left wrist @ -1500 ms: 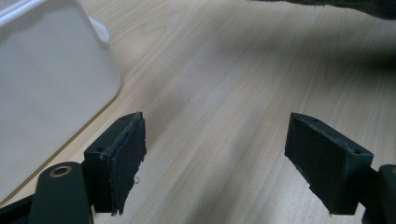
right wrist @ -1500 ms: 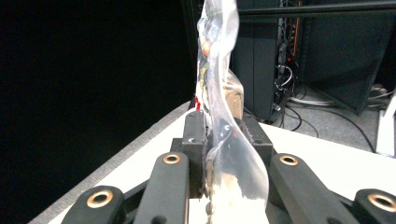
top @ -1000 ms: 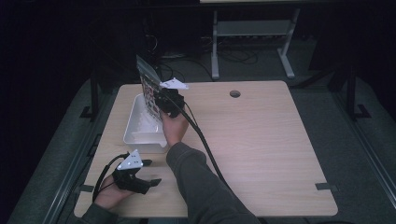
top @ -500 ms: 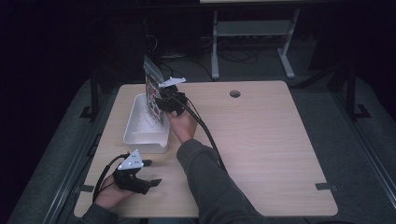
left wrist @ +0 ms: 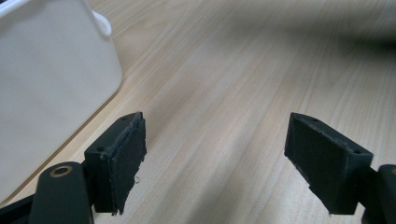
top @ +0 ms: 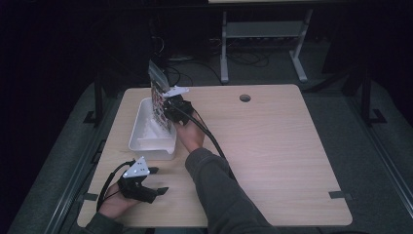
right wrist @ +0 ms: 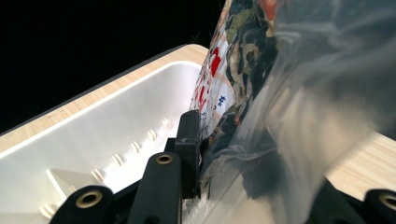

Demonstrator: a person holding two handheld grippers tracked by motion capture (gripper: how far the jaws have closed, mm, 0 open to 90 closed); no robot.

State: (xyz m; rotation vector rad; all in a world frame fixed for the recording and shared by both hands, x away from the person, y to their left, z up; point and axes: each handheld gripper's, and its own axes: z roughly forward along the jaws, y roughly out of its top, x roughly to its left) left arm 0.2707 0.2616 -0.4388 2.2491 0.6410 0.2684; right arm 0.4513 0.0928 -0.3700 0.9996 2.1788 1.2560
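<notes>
A clear plastic bag with a red, white and dark printed pack inside (top: pixel 157 92) stands upright over the right side of a white tray (top: pixel 146 141). My right gripper (top: pixel 170 105) is shut on the bag's lower part. Its jaws have just been closing with the bag between them. In the right gripper view the left jaw presses on the bag (right wrist: pixel 261 93) above the tray (right wrist: pixel 116 130), and the bag hides the other jaw. My left gripper (top: pixel 158 180) rests open near the table's front left, nothing between its jaws (left wrist: pixel 215 158), with the tray's wall (left wrist: pixel 46 93) beside it.
The wooden table (top: pixel 272 156) has a round cable hole (top: pixel 245 98) at the back. The person's right forearm (top: pixel 214 185) crosses the table from the front edge. A metal stand (top: pixel 263 34) and cables lie on the dark floor behind.
The bag in the right gripper has turned from broad-side to more upright and edge-on over the tray. The left gripper has stayed where it was.
</notes>
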